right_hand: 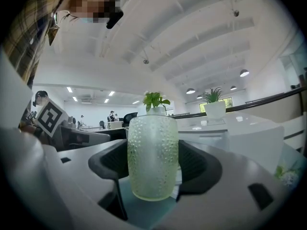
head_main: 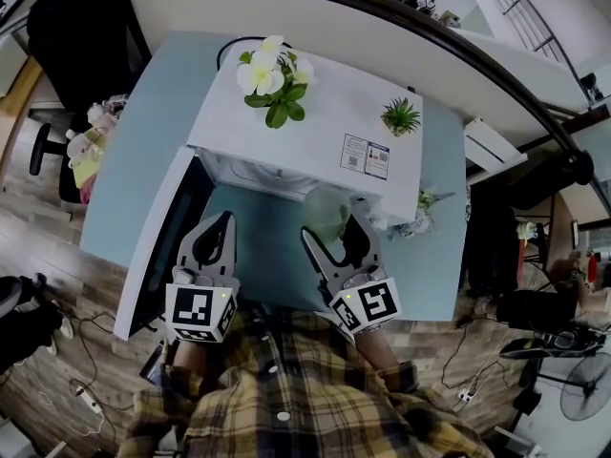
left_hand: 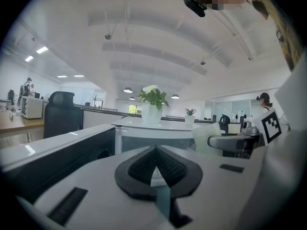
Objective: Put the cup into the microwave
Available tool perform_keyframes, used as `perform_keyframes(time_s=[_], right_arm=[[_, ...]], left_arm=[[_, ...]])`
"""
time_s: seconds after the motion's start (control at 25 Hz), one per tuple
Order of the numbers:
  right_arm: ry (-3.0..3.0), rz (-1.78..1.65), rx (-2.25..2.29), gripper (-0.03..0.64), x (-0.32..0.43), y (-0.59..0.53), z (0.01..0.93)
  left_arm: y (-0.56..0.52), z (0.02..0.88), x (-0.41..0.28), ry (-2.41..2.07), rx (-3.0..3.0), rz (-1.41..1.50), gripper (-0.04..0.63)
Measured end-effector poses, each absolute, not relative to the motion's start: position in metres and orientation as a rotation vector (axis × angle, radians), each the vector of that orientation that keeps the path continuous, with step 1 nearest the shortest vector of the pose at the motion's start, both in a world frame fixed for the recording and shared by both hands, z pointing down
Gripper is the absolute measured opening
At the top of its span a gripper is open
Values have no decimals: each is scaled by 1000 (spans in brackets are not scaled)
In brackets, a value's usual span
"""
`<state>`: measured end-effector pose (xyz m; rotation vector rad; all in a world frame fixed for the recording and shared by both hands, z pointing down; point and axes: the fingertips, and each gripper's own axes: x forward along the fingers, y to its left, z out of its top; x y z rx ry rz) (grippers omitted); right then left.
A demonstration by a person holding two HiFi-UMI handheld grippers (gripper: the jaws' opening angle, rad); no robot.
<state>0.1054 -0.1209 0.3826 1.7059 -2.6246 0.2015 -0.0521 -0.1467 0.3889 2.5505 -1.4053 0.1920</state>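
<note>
Saw one blue table (head_main: 124,160) under one white microwave (head_main: 334,113), with the door (head_main: 158,241) of the microwave swung open at its left side. Counted two plants on top of the microwave: one white-flowered plant (head_main: 274,79) near its back left corner and one small spiky plant (head_main: 400,116) near its right edge. Counted two grippers in front of the microwave. Found the right gripper (head_main: 334,229) clenched on the only cup (right_hand: 152,157), a pale green glass with a bumpy surface, upright between both jaws, just before the open front of the microwave and not yet inside. Found the left gripper (head_main: 215,229) also before the microwave opening, beside the door, with jaws pressed together on nothing. Noticed two stickers (head_main: 366,156) on top of the microwave near its front right corner; could not read the print. Noted one black-and-white square marker (head_main: 199,305) on each gripper.
</note>
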Motion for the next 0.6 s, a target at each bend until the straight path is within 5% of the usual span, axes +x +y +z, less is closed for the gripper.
perform_keyframes(time_s=[0.6], right_arm=[[-2616, 223, 1636, 331, 83, -131, 399]], left_arm=[[-148, 401, -58, -1357, 2529, 209, -9]])
